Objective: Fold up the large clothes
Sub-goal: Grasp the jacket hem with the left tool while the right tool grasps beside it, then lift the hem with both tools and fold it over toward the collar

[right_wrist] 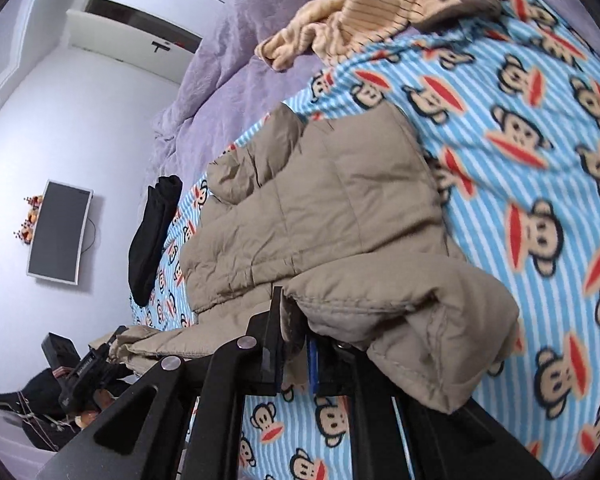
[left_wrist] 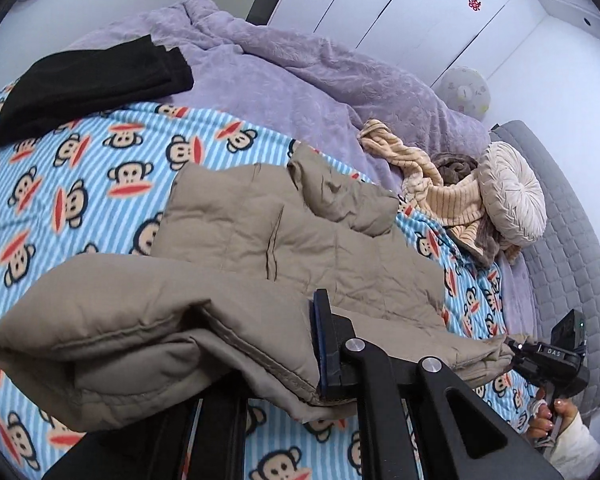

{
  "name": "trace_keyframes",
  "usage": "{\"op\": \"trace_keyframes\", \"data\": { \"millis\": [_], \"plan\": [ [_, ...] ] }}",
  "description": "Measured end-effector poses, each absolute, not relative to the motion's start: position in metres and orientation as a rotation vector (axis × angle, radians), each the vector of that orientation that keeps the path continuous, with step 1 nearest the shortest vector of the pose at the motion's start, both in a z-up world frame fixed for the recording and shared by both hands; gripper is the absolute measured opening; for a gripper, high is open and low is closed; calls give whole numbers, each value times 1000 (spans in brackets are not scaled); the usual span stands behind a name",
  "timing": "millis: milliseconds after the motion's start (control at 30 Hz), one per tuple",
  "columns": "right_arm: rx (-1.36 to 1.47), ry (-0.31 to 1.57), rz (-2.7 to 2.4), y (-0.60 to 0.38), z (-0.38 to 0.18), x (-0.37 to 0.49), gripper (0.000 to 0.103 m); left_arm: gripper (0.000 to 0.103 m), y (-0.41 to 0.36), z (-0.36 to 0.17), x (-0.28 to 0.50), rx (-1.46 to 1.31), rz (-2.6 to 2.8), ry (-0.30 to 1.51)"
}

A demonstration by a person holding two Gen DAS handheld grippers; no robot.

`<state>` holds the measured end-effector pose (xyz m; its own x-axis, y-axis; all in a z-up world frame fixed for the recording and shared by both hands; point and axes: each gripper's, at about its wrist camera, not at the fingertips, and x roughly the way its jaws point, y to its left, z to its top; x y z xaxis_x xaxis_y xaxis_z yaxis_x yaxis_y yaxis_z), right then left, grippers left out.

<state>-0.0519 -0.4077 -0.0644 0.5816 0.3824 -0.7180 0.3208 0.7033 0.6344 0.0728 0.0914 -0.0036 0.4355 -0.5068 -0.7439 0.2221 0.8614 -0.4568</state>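
The tan quilted coat (left_wrist: pixel 300 232) lies on my monkey-print blanket (left_wrist: pixel 80 176), its near edge lifted off the bed. My left gripper (left_wrist: pixel 320 352) is clamped on one corner of that hem, padding bunched over its jaws. My right gripper (right_wrist: pixel 296 344) pinches the other corner the same way. A black garment (left_wrist: pixel 88 84) lies well apart, against the purple duvet (left_wrist: pixel 300 80); a striped cream bundle (left_wrist: pixel 440 192) rests by a round pillow (left_wrist: pixel 512 192).
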Motion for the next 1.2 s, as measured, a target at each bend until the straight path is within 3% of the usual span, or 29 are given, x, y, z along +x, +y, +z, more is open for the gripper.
{"op": "trace_keyframes", "data": {
  "millis": [300,733,1033,1133,1167,1200],
  "plan": [
    [679,941,-5,-422,-49,62,10,13,56,-26,178,-231,-430,1025],
    [700,1019,-157,-436,-166,149,10,13,12,-150,268,-148,-358,1124],
    [709,1004,-165,-436,-182,162,10,15,1,-156,274,-75,-352,1100],
    [717,1006,-141,-437,-167,157,17,26,9,-136,261,-60,-377,1071],
    [712,1005,-133,-437,-161,155,29,46,14,-128,256,-69,-381,1061],
    [707,996,-121,-437,-154,151,57,73,18,-121,250,-71,-371,1043]
  ]
}}
